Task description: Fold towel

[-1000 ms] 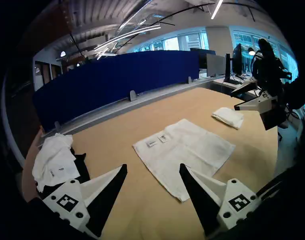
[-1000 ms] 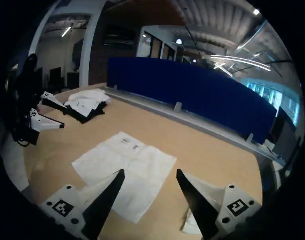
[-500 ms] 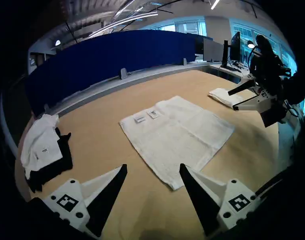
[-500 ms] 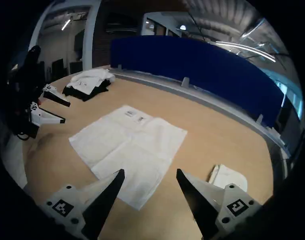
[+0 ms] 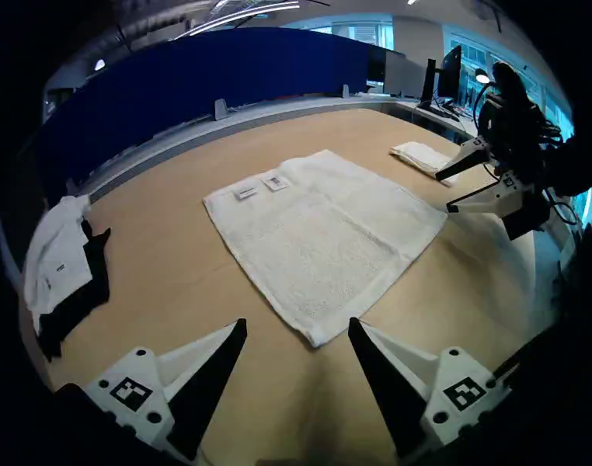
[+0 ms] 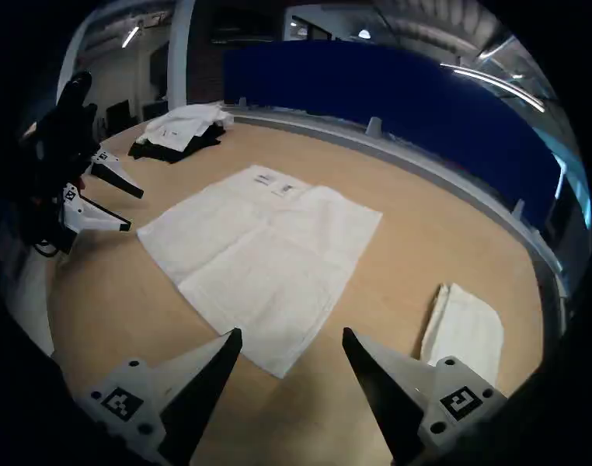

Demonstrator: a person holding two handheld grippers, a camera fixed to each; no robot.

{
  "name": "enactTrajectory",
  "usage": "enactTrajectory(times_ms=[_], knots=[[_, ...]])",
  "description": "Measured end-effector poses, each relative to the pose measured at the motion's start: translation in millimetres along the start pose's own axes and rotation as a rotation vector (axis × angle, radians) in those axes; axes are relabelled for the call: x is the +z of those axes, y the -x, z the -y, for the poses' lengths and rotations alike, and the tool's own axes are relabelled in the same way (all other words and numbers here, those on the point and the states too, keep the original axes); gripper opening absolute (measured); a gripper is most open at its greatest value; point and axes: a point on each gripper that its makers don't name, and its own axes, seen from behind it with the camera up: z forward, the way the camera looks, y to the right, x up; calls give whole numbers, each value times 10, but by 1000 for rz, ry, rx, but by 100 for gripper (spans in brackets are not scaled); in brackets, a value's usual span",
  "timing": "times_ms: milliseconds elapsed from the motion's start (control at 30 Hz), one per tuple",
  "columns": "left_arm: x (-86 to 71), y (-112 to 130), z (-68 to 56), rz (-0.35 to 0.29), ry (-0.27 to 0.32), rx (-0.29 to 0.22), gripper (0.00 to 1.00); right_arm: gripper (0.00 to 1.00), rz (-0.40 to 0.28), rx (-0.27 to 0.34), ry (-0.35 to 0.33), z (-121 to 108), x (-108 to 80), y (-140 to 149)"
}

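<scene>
Towel (image 5: 319, 233): white, spread open and flat in the middle of the tan desk (image 5: 179, 311); two small tags close to its far edge, as seen in the left gripper view; faint fold lines across it in the right gripper view. Near corner of the towel pointing into the gap of the left gripper (image 5: 296, 321); jaws there wide open, holding nothing, not touching the towel. Right gripper (image 6: 290, 332) at another corner of the towel; jaws wide open too, and empty; that corner lying just short of the gap between them. Same gripper seen in the left gripper view as well, off the right side of the towel, with its two white fingers spread apart.

Second white cloth, folded small (image 6: 463, 330), on the desk beside the towel and apart from it, on the right gripper's side. Heap of white and black cloth (image 5: 59, 264) past the other side of the towel, well apart from it, near the desk's edge. Long blue wall (image 5: 218, 70) beyond the far edge of the towel, along the back of the desk.
</scene>
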Motion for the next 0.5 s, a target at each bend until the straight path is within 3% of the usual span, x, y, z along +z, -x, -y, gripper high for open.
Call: enactTrajectory(times_ms=[367,500], knots=[[119,163,-68,56,25,-4,97,98,45,3,-18,50,36,216],[142,202,-75,79,30,3,97,94,69,0,-20,65,46,307]])
